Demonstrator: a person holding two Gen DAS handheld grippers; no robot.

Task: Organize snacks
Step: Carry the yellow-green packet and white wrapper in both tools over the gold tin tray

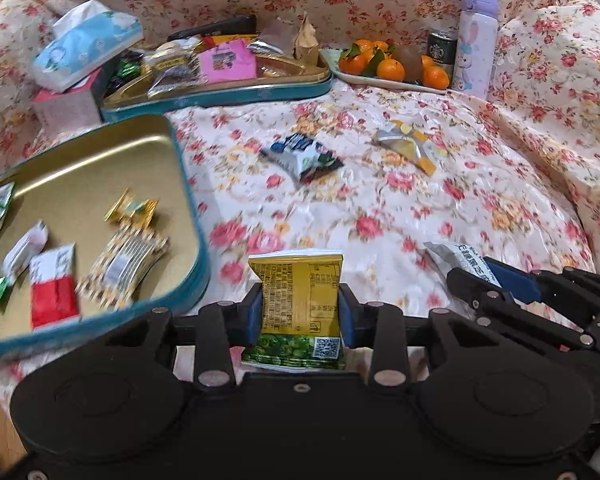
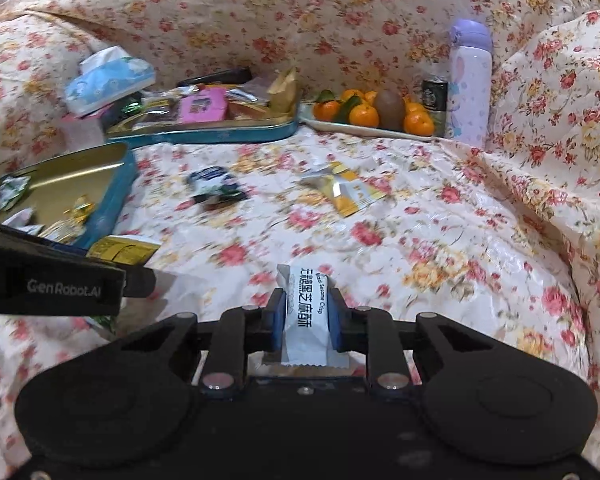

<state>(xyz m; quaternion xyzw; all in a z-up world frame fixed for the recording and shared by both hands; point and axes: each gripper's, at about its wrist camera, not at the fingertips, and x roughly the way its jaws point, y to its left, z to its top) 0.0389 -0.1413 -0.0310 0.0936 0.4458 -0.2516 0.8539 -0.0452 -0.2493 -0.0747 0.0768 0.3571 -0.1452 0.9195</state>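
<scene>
My left gripper (image 1: 300,312) is shut on a yellow-green snack packet (image 1: 298,300), held above the floral cloth just right of the near gold tin (image 1: 100,168), which holds several wrapped snacks. My right gripper (image 2: 303,320) is shut on a white black-sesame-crisp packet (image 2: 306,316); it also shows at the right of the left wrist view (image 1: 496,280). A dark blue-white packet (image 1: 302,158) (image 2: 216,184) and a yellow-silver packet (image 1: 412,144) (image 2: 346,190) lie loose on the cloth farther ahead.
A second tin (image 1: 220,94) full of snacks stands at the back, with tissue packs (image 1: 84,44) to its left. A tray of oranges (image 1: 392,66), a can (image 1: 442,50) and a purple bottle (image 1: 476,40) stand at the back right. Floral cushions surround the area.
</scene>
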